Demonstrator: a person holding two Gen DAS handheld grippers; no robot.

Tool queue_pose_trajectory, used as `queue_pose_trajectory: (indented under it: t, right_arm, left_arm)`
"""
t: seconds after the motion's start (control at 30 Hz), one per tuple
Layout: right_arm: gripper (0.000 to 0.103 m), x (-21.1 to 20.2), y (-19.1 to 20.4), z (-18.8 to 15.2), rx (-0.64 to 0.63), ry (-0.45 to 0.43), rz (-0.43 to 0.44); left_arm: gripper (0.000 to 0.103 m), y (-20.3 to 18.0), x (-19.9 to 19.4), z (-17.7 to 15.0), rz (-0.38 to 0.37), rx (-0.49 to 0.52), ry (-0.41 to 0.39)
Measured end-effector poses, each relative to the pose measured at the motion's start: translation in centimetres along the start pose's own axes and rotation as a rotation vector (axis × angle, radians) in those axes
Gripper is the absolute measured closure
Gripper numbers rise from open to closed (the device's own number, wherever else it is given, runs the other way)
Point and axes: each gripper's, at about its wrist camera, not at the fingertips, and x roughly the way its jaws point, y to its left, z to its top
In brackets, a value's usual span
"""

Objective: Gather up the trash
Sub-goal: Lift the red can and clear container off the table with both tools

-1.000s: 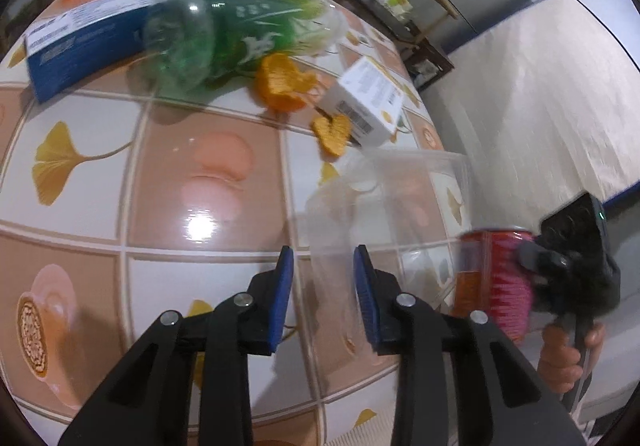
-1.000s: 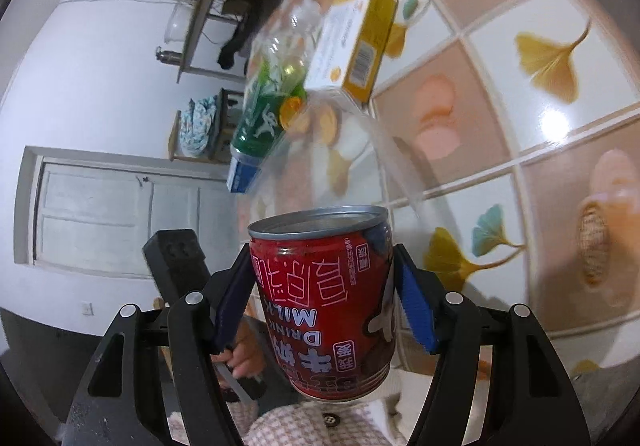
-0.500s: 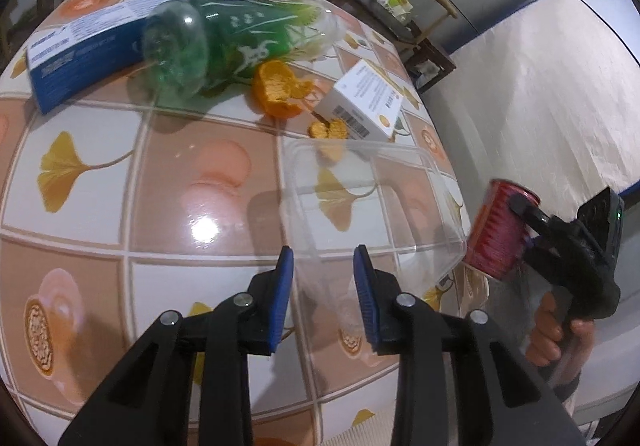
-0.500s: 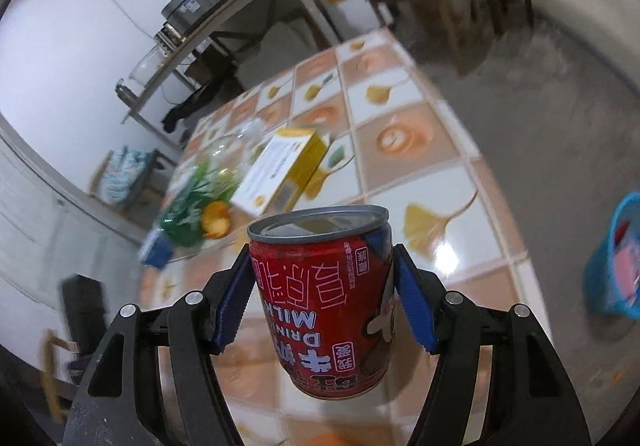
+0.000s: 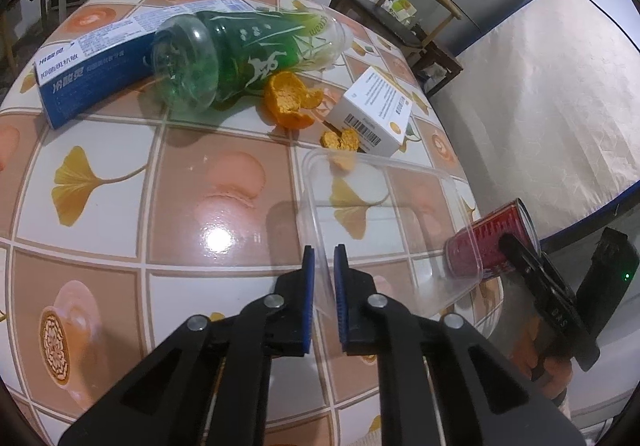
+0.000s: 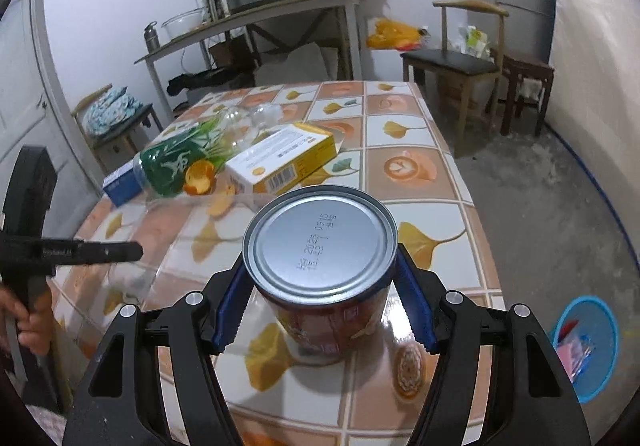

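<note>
My left gripper (image 5: 323, 270) is shut on the near rim of a clear plastic container (image 5: 380, 221) that lies on the tiled table (image 5: 224, 205). My right gripper (image 6: 320, 286) is shut on a red drink can (image 6: 320, 246), held tilted over the table's near edge; the can also shows in the left wrist view (image 5: 492, 246) at the container's right corner. Farther back lie a green plastic bottle (image 5: 240, 53), a blue box (image 5: 92, 61), orange peel (image 5: 292, 101) and a white and yellow box (image 5: 376, 113).
A blue waste basket (image 6: 588, 346) with trash stands on the floor to the right of the table. A chair (image 6: 460, 61) and a cluttered side table (image 6: 256, 13) stand beyond. A mattress (image 5: 540, 105) leans at the right.
My left gripper has closed on the container's rim and the container has come down flat. My right gripper has swung the can round from beside the table to over its near edge.
</note>
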Motion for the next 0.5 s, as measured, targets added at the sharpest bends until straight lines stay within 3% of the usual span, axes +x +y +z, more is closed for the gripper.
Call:
queue_pose_trajectory:
  t: [0.5]
  right_arm:
    - [0.038, 0.5, 0.6, 0.4, -0.028, 0.044, 0.020]
  left_arm:
    - [0.094, -1.0, 1.5, 0.2, 0.065, 0.041, 0.043]
